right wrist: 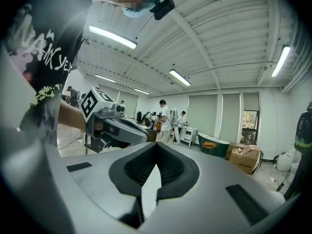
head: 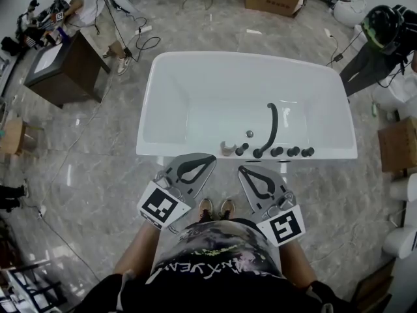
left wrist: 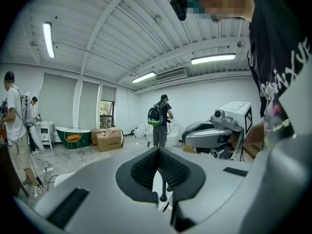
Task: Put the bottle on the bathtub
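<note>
Because no bottle is in sight, we hold left gripper (head: 210, 159) and right gripper (head: 242, 170) empty, fingers pinched together, the glossy white bathtub (head: 154, 103) just ahead.

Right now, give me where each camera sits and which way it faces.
Head view: on the head, facing steeply down at the bathtub; shows the left gripper, right gripper, shirt and feet.
Left gripper view: on the left gripper, roughly level along its shut jaws; shows the right gripper and shirt.
Right gripper view: on the right gripper, roughly level along its shut jaws; shows the left gripper and shirt.
Shared: both gripper views show the box.
</note>
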### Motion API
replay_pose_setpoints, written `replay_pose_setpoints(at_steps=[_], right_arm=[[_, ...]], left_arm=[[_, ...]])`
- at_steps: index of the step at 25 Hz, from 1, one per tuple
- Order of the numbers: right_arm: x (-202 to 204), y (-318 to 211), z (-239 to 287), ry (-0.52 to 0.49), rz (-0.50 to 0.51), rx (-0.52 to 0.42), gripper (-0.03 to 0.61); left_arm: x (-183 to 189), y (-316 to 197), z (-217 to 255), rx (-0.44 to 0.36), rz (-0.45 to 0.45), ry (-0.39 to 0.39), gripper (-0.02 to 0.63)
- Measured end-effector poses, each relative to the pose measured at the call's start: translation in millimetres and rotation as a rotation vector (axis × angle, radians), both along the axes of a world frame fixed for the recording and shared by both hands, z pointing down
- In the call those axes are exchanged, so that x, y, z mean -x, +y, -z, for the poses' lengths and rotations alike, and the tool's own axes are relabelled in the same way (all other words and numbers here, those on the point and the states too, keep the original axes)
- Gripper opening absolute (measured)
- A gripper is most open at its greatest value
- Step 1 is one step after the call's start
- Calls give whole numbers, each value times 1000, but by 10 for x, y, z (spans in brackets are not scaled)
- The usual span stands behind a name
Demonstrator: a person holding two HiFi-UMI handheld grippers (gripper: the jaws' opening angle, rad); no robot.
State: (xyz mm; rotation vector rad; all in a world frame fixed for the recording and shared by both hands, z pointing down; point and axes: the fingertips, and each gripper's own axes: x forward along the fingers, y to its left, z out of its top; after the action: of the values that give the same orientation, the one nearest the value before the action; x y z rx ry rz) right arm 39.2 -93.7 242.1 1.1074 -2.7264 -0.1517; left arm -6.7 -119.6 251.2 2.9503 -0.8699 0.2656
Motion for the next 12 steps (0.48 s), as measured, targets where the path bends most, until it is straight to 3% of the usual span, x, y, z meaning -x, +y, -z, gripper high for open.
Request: replay_pose_setpoints(at_steps=[12], right_arm=[[18,-18,-2,7,9,-12,0]], left_arm=[[-2,-2,-12,-3,-1,-10,14]])
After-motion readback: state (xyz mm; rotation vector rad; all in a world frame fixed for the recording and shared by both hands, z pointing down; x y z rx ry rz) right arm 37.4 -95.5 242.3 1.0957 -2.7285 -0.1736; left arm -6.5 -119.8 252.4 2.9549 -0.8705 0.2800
